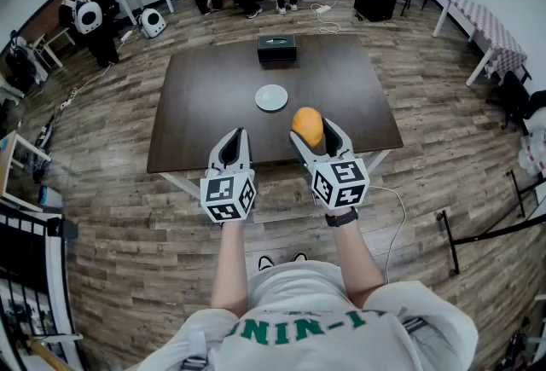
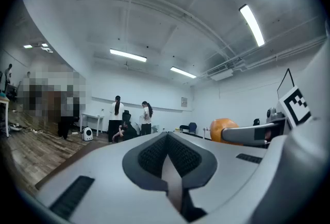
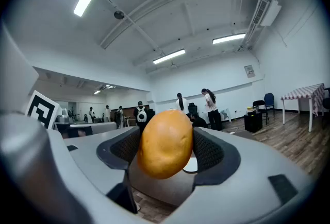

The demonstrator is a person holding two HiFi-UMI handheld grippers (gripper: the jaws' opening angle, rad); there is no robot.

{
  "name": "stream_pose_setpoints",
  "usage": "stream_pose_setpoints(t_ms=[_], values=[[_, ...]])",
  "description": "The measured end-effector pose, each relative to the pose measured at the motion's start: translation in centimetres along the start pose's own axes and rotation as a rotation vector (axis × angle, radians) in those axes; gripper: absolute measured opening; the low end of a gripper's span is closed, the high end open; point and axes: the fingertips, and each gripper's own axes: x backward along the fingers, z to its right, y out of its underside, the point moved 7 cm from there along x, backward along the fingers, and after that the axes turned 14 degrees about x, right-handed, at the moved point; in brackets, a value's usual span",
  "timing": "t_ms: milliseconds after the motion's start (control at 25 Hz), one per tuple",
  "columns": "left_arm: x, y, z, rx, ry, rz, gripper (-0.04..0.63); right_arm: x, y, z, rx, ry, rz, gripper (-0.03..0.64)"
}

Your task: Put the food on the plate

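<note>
Over the near edge of the dark table (image 1: 196,113), I have my right gripper (image 1: 312,136) closed on the food (image 1: 308,125). It is a smooth orange-brown lump, possibly a potato, though I can't be sure. Both pads press its sides and it stands upright between them, held up in the air. My left gripper (image 1: 234,139) hangs just beside it, jaws brought together with nothing in them. Farther out, near the table's middle, the white plate (image 1: 271,97) lies well apart from the food. Beyond the plate, a black box (image 1: 277,47) rests by the far edge.
</note>
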Motion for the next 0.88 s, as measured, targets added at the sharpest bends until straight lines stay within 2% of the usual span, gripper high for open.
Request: stream_pose_setpoints(t_ms=[160, 400, 520, 640, 880], values=[[0.2, 0.5, 1.2, 0.026, 0.019, -0.006, 0.014, 1.1, 0.5, 1.3, -0.009, -0.001, -0.014, 0.337], [0.1, 1.0, 1.4, -0.028, -0.022, -0.003, 0.012, 1.4, 1.8, 2.1, -0.007, 0.033, -0.025, 0.337], [-0.4, 0.9, 1.3, -0.057, -0.04, 0.001, 0.012, 1.0, 2.1, 3.0, 0.048, 0.087, -0.048, 0.337], [-1.3, 1.4, 0.6, -0.065, -0.056, -0.01, 0.012, 0.2, 2.6, 3.7, 0.085, 0.129, -0.066, 0.337], [-6.1, 2.3, -2.8, -0.064, -0.048, -0.029, 0.012, -4.8, 3.7, 4.3, 0.078, 0.137, -0.08, 0.337]])
